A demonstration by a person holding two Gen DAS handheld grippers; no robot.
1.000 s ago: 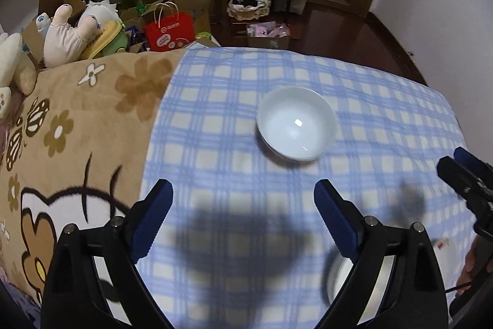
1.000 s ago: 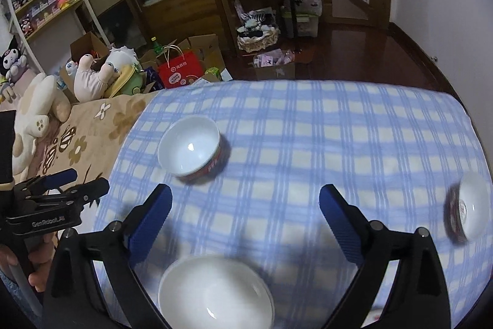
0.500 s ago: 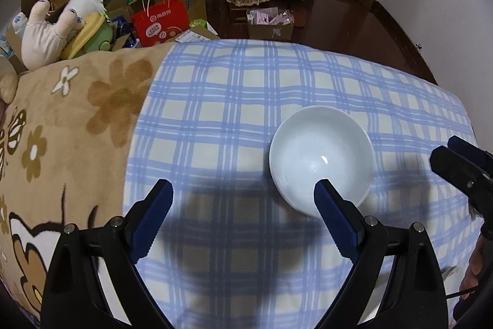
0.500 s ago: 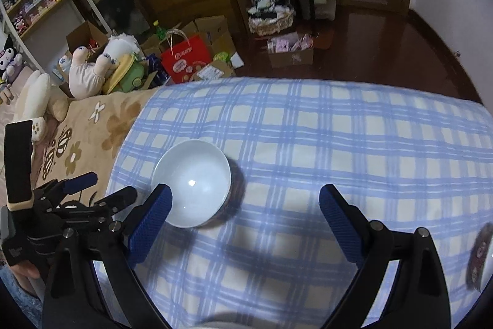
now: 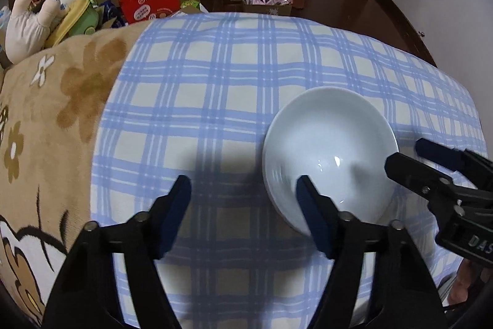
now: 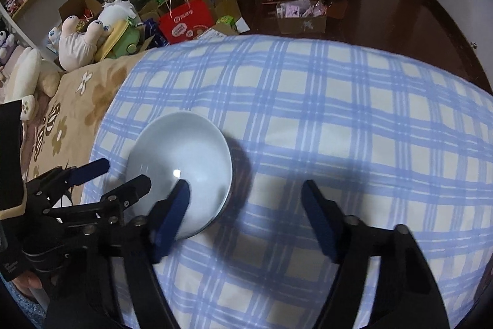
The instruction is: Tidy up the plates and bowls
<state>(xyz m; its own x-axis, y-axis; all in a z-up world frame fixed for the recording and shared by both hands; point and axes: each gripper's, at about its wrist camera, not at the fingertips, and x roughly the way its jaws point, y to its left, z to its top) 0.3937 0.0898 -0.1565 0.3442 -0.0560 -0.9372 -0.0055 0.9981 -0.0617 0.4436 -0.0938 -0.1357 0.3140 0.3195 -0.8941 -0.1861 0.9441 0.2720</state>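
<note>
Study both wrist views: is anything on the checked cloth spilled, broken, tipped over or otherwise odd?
Nothing stands out. The white bowl sits upright and empty on the blue checked cloth, with no chip or spill showing. The left gripper and right gripper are closing at opposite sides of its rim, neither pressing on it yet.

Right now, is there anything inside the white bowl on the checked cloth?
No, the white bowl shows only its bare glazed inside with a small glint of light, sitting on the blue checked cloth.
</note>
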